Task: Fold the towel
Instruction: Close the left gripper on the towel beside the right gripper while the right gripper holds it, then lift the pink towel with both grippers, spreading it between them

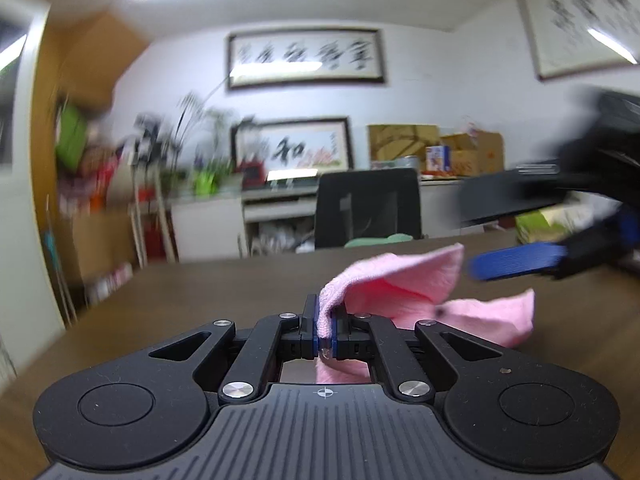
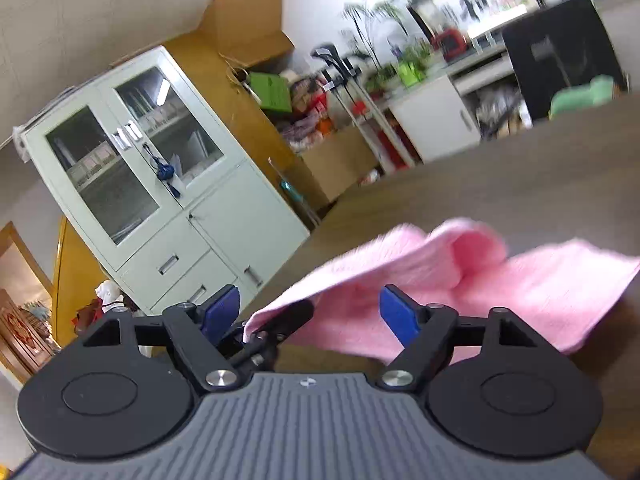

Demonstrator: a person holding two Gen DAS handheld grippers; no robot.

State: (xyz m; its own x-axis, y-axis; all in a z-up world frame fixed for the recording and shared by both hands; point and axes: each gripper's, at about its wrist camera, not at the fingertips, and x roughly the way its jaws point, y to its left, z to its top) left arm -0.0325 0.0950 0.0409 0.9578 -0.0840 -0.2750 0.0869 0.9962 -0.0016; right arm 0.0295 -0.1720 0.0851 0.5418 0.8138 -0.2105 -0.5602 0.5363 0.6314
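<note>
Your left gripper (image 1: 326,322) has its jaws clamped together on a bunched edge of the pink towel (image 1: 404,292). The cloth is pinched between the blue pads, and a bit of it hangs out below the fingers. From that pinch the towel rises into a peaked fold, and another flap spreads off to the right over the brown table (image 1: 200,300).

Your right gripper (image 2: 310,314) has its jaws spread wide, nothing between them. In the right wrist view the towel (image 2: 500,288) sits just ahead of and partly between the open blue fingers (image 2: 398,316), a rolled hump in the middle, the far flap lying flat on the table (image 2: 520,184). One corner is lifted at lower left of that view, where the left gripper's dark fingers hold it (mostly hidden behind the cloth).

In the left wrist view your right gripper (image 1: 520,258) shows at right, blurred, one blue finger pointing in close to the towel's raised peak. Touching or not, can't tell.

Background: black office chair (image 1: 368,208) behind the table, pale green glass-door cabinet (image 2: 160,176) in the right wrist view.
</note>
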